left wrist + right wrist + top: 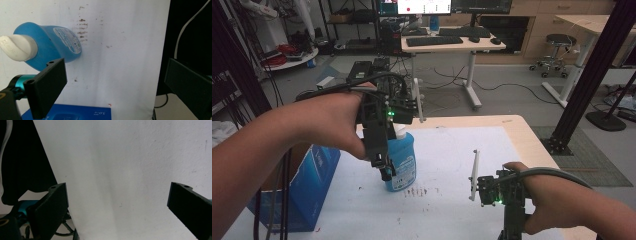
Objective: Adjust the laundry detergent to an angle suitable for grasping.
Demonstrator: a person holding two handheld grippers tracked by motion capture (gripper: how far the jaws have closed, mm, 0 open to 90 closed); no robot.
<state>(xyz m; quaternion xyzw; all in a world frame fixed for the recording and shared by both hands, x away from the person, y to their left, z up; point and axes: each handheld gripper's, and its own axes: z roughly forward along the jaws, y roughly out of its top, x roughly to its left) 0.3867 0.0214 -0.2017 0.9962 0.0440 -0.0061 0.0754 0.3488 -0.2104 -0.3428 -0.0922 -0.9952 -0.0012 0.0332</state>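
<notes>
Two grippers hover above the white table point(462, 150). Near its left edge, the left gripper point(115, 82) hangs with jaws spread over an upright blue bottle point(401, 162), probably not touching. The right gripper point(117, 205), near the front-right corner, is spread too.

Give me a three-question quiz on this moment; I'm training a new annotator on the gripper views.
1. True or false: the left gripper is clamped on the blue bottle.
2. What colour is the bottle's cap?
3. The brown stains on the white table cover lie: A) beside the bottle's base, B) under the right gripper, C) on the blue box.

Key: 1 false, its jaws stand wide apart with nothing between them; 2 white; 3 A.
</notes>
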